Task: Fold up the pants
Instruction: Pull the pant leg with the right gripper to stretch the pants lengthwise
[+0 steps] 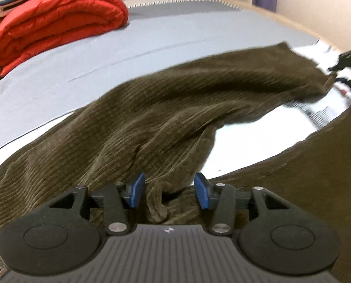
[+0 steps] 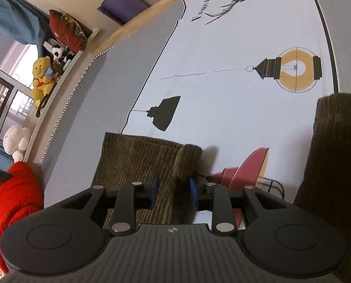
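Olive-brown corduroy pants [image 1: 166,118] lie spread across the bed, one leg stretching to the far right. My left gripper [image 1: 169,191] is open, its blue pads either side of a raised fold of the pants near the crotch. My right gripper [image 2: 173,192] has the hem end of one pant leg [image 2: 140,155] between its blue pads, which stand a little apart around the cloth. The other leg [image 2: 333,160] hangs at the right edge of the right wrist view. The right gripper also shows in the left wrist view [image 1: 347,66] at the leg's far end.
A folded red quilt [image 1: 55,21] lies at the back left of the bed. The bed has a grey-blue sheet [image 1: 151,37] and a white printed panel [image 2: 234,82]. A shelf with plush toys [image 2: 42,80] and a window stand beyond the bed's wooden edge.
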{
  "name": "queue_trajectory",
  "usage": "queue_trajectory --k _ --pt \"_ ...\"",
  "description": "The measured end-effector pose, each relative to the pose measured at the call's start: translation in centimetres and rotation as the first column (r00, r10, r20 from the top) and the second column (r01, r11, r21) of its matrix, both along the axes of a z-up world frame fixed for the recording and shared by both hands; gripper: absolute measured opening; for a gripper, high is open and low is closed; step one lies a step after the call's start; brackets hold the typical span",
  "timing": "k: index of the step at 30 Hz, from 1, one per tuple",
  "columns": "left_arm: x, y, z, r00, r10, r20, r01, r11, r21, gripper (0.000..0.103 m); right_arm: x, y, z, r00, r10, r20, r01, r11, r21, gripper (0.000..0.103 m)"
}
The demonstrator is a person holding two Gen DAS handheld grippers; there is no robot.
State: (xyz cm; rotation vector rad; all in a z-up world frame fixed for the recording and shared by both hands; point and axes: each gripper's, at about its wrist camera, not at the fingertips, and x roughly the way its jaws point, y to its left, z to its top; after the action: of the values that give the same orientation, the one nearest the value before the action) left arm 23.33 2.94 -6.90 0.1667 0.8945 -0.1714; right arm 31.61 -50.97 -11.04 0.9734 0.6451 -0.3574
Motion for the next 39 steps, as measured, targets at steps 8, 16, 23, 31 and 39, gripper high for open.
queue_trajectory --k 8,16,23,31,39 --pt "0.7 3.6 1.2 1.000 0.008 -0.023 -0.007 0.999 0.038 0.008 -0.1 -0.1 4.4 0.993 0.040 0.111 -0.023 0.988 -0.152 0.008" --pt "-1.8 4.6 1.9 0.968 -0.211 -0.135 0.201 0.976 -0.084 0.016 -1.5 -1.8 1.3 0.959 -0.114 -0.261 0.040 0.962 -0.271 0.010" --pt "-2.0 9.0 4.4 0.994 -0.102 -0.049 0.082 0.946 -0.315 0.024 -2.7 -0.1 4.5 0.971 -0.149 -0.186 0.075 0.933 -0.352 0.023" --pt "-2.2 11.6 1.2 0.948 0.081 -0.306 -0.115 0.989 -0.095 0.019 -4.0 4.3 11.2 1.000 -0.010 -0.013 0.005 0.940 -0.342 0.023" --pt "-5.3 24.2 6.0 0.914 0.384 -0.133 -0.405 0.885 -0.231 0.024 -9.2 15.6 21.6 0.877 0.457 0.149 -0.359 0.828 -0.430 0.024"
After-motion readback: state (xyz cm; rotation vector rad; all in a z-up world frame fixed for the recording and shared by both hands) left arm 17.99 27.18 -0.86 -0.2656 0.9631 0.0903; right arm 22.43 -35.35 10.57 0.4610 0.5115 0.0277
